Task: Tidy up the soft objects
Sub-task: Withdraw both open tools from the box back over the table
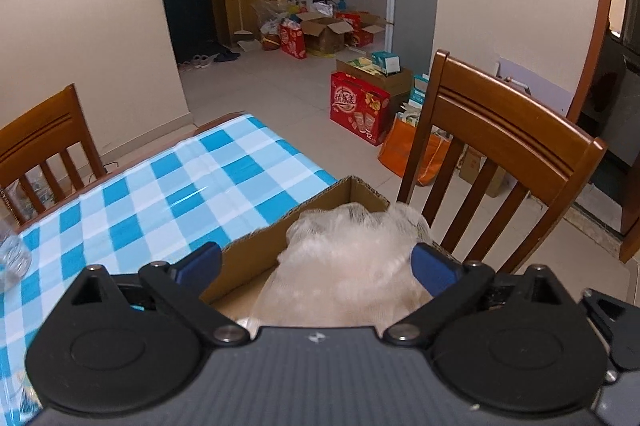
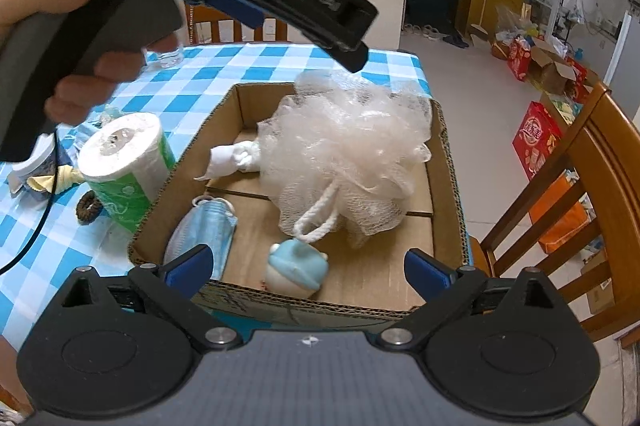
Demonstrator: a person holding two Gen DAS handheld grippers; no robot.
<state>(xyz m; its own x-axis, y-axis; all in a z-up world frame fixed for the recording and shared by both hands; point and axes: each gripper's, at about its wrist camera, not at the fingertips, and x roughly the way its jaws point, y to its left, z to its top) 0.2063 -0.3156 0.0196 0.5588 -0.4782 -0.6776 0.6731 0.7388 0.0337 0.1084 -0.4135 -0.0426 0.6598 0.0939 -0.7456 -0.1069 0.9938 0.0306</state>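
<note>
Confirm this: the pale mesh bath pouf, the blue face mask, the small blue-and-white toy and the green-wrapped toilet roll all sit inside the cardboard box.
Not quite. The green-wrapped toilet paper roll stands on the checked tablecloth outside the brown cardboard box, beside its left wall. The right wrist view shows it. The pale mesh bath pouf, blue face mask and blue-and-white toy are inside.

The cardboard box sits on the table. In it, the bath pouf fills the far part, the face mask lies near left, and the small toy sits beside it. The toilet paper roll stands left of the box, touching it.
</note>
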